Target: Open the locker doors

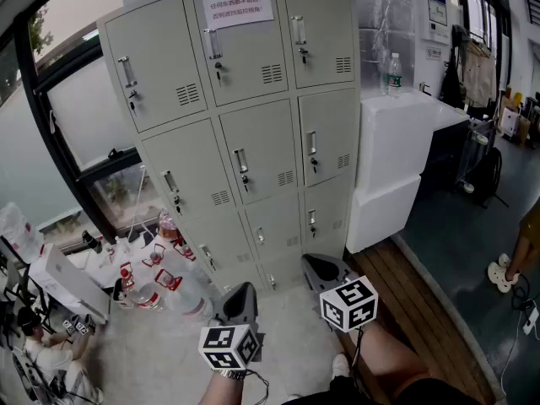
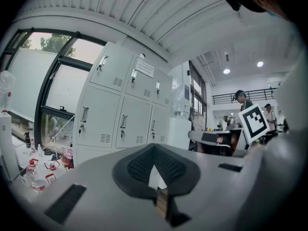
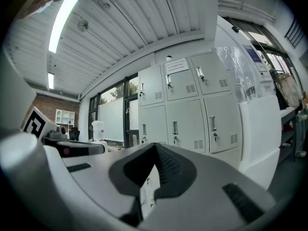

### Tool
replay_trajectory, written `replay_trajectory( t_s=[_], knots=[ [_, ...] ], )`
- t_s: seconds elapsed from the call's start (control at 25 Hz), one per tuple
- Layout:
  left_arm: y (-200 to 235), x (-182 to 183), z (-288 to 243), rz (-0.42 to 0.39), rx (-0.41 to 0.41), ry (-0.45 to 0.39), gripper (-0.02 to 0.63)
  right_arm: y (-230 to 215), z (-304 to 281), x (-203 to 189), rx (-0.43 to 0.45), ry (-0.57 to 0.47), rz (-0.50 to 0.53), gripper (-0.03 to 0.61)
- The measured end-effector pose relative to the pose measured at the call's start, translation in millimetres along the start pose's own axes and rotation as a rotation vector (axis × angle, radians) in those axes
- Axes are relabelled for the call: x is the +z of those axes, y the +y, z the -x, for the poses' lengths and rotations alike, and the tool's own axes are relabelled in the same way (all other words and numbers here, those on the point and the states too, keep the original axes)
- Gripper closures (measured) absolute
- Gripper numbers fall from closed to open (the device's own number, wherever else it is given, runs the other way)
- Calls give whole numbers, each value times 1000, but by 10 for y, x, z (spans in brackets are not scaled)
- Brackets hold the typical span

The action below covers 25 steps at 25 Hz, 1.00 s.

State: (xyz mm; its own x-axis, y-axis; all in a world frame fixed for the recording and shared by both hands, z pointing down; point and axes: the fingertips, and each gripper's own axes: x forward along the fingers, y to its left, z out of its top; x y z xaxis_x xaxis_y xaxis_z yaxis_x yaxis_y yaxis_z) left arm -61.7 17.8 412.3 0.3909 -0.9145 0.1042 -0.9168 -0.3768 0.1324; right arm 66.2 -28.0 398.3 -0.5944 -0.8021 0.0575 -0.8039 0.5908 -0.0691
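Note:
A grey metal locker (image 1: 245,116) stands ahead, three columns wide, with every door I can see closed. Each door has a chrome handle and a key lock; a paper notice (image 1: 237,5) is taped to the top middle door. Both grippers hover low in front of the bottom row, apart from the locker. My left gripper (image 1: 240,294) has its jaws together and holds nothing. My right gripper (image 1: 324,267) is likewise shut and empty. The left gripper view shows the locker (image 2: 122,112) past the left gripper (image 2: 154,150). The right gripper view shows the locker (image 3: 192,114) beyond the right gripper (image 3: 156,148).
White foam boxes (image 1: 392,154) stand against the locker's right side, with a water bottle (image 1: 393,72) on top. Plastic bottles (image 1: 160,281) crowd the floor at the left, below a black-framed window (image 1: 59,108). Wooden planks (image 1: 426,310) run at the right. People (image 2: 243,100) stand far off.

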Motion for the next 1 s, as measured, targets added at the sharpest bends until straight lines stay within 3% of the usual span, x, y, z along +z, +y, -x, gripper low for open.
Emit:
replay_trajectory(
  t_s=[1.0],
  knots=[
    [215, 31, 102, 8, 16, -11, 617, 235, -219, 64, 27, -7, 1, 578]
  ],
)
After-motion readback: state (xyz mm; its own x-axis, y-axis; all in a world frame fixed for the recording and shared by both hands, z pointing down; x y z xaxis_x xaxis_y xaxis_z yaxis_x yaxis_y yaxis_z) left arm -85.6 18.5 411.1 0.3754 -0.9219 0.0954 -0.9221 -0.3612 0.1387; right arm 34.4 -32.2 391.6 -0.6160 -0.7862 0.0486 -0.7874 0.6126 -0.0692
